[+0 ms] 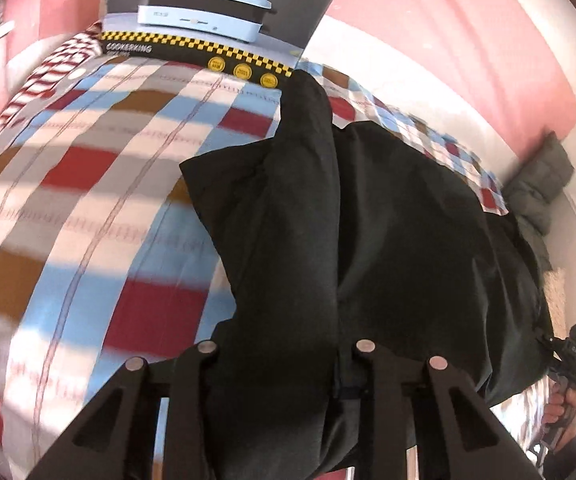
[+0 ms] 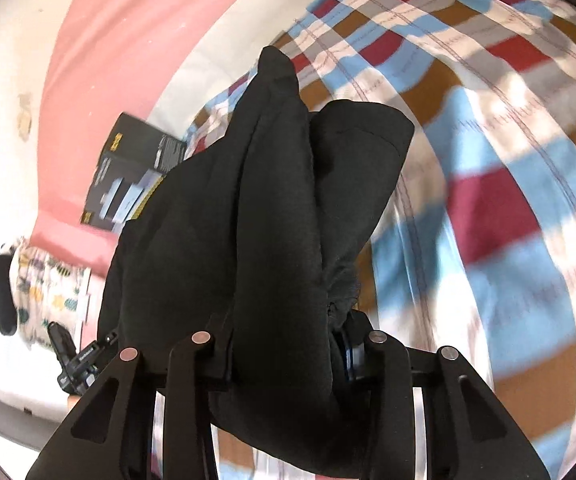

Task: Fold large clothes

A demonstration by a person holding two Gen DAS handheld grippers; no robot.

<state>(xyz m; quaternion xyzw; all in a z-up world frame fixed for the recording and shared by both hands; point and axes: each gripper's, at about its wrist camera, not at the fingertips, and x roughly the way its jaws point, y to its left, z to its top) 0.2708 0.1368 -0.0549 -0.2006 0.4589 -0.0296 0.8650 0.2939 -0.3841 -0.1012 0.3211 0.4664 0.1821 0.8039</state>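
Observation:
A large black garment (image 1: 328, 220) hangs between my two grippers above a bed with a checked sheet (image 1: 88, 184). My left gripper (image 1: 284, 364) is shut on one bunched edge of it, the cloth filling the gap between the fingers. My right gripper (image 2: 288, 356) is shut on another bunched edge of the black garment (image 2: 272, 208), which drapes forward in thick folds. The right gripper also shows at the far right of the left wrist view (image 1: 572, 364), and the left gripper at the lower left of the right wrist view (image 2: 76, 364).
A cooking-pot box (image 1: 216, 12) stands at the far end of the bed; it also shows in the right wrist view (image 2: 132, 184). A red-and-white striped cloth (image 1: 48, 76) lies beside it. A grey padded garment (image 1: 540, 188) lies by the pink wall. A patterned cloth (image 2: 48, 292) lies at left.

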